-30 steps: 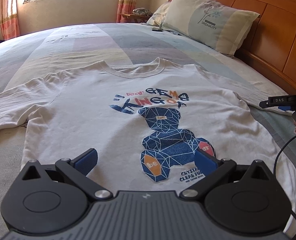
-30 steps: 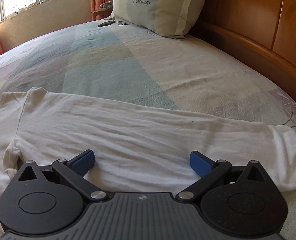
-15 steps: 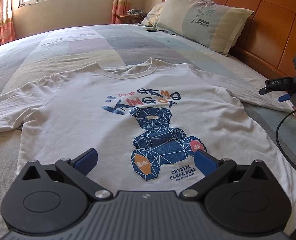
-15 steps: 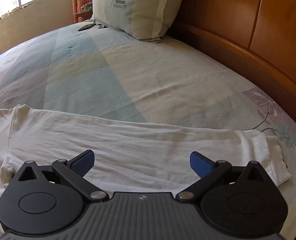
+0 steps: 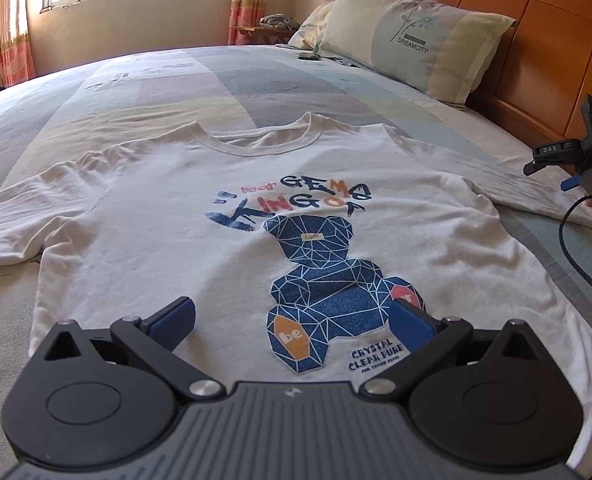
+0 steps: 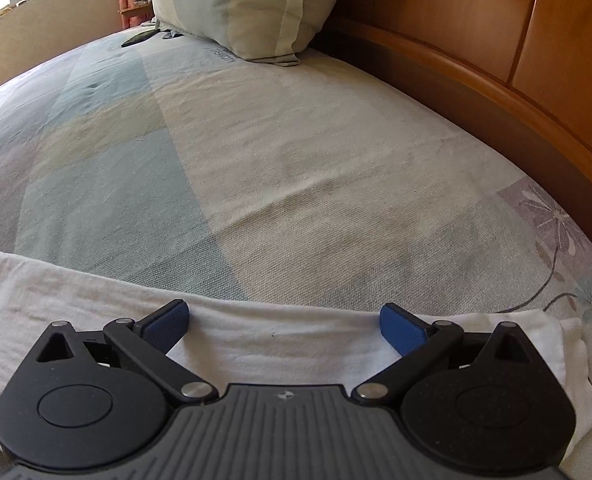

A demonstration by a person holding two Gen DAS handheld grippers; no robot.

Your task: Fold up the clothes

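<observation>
A white T-shirt (image 5: 168, 216) with a blue bear print (image 5: 327, 280) lies spread flat, front up, on the bed, collar toward the far side. My left gripper (image 5: 292, 322) hovers open over the shirt's lower hem with nothing between its blue pads. In the right wrist view, my right gripper (image 6: 284, 326) is open just above the shirt's right sleeve (image 6: 256, 344), near its cuff (image 6: 571, 344). The left wrist view also shows the right gripper (image 5: 567, 164) at the far right edge, held by a hand over that sleeve.
A patchwork bedsheet (image 5: 200, 80) covers the bed. A pillow (image 5: 415, 32) leans on the wooden headboard (image 5: 547, 40) at the right; the same headboard (image 6: 495, 60) runs close beside the right gripper. A small dark object (image 5: 307, 56) lies near the pillow. A black cable (image 5: 575, 248) hangs from the right gripper.
My right gripper has slid along the sleeve toward the cuff and the headboard. My left gripper has drifted a little leftward over the hem. Both stay open.
</observation>
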